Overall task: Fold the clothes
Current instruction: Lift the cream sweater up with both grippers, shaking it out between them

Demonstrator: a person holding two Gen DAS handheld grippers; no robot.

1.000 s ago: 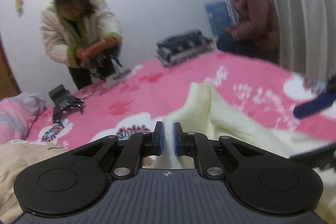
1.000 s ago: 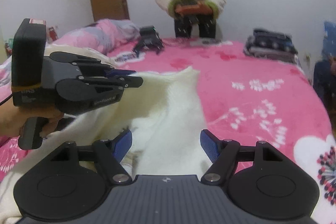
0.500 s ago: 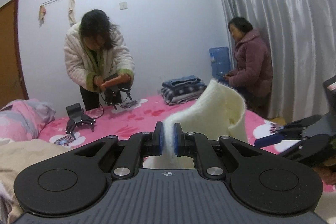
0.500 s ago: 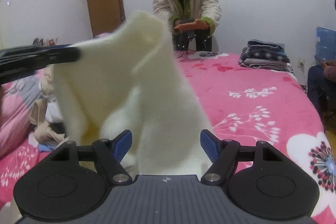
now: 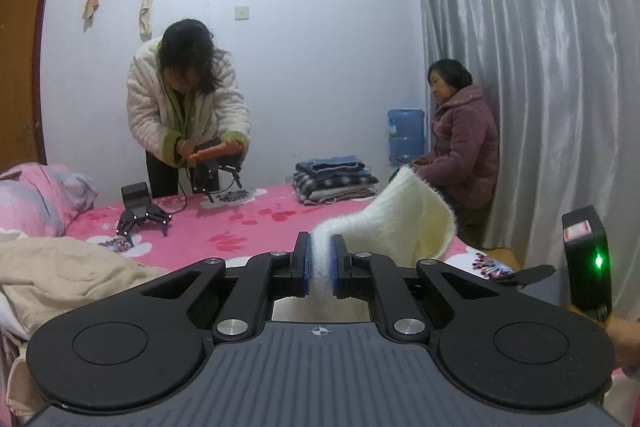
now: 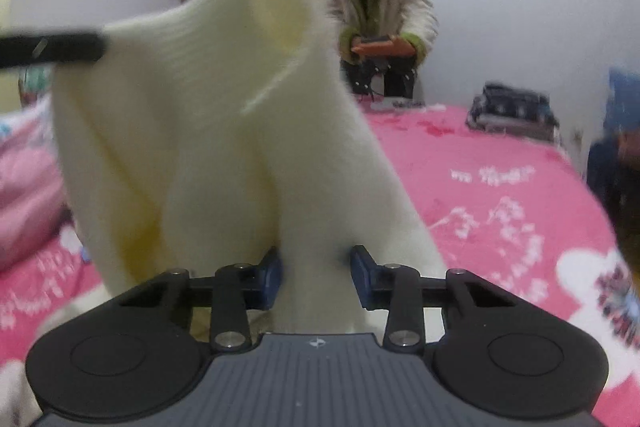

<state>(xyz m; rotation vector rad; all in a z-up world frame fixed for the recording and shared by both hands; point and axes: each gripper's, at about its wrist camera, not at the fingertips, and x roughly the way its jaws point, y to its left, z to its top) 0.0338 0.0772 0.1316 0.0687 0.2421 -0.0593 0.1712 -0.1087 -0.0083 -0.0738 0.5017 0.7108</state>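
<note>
A cream knitted sweater [image 5: 408, 223] hangs lifted over the pink floral bed [image 5: 248, 227]. My left gripper [image 5: 320, 247] is shut on its edge, and a thin strip of knit shows between the blue pads. In the right wrist view the sweater [image 6: 200, 127] drapes down from the left gripper's finger [image 6: 52, 47] at upper left. My right gripper [image 6: 316, 263] has its jaws closing on a hanging fold; the knit fills the gap and touches both pads. Part of the right gripper's body [image 5: 586, 263] shows at the left wrist view's right edge.
A person in a white jacket [image 5: 184, 115] stands at the bed's far side handling another gripper. A spare gripper [image 5: 140, 215] and a folded stack of clothes [image 5: 336, 181] lie on the bed. A second person [image 5: 464, 143] sits by the curtain. A beige cloth [image 5: 68, 275] is near left.
The left gripper has raised the sweater edge off the bed, so the sweater now hangs. The right gripper's jaws have narrowed from wide apart onto a fold of it.
</note>
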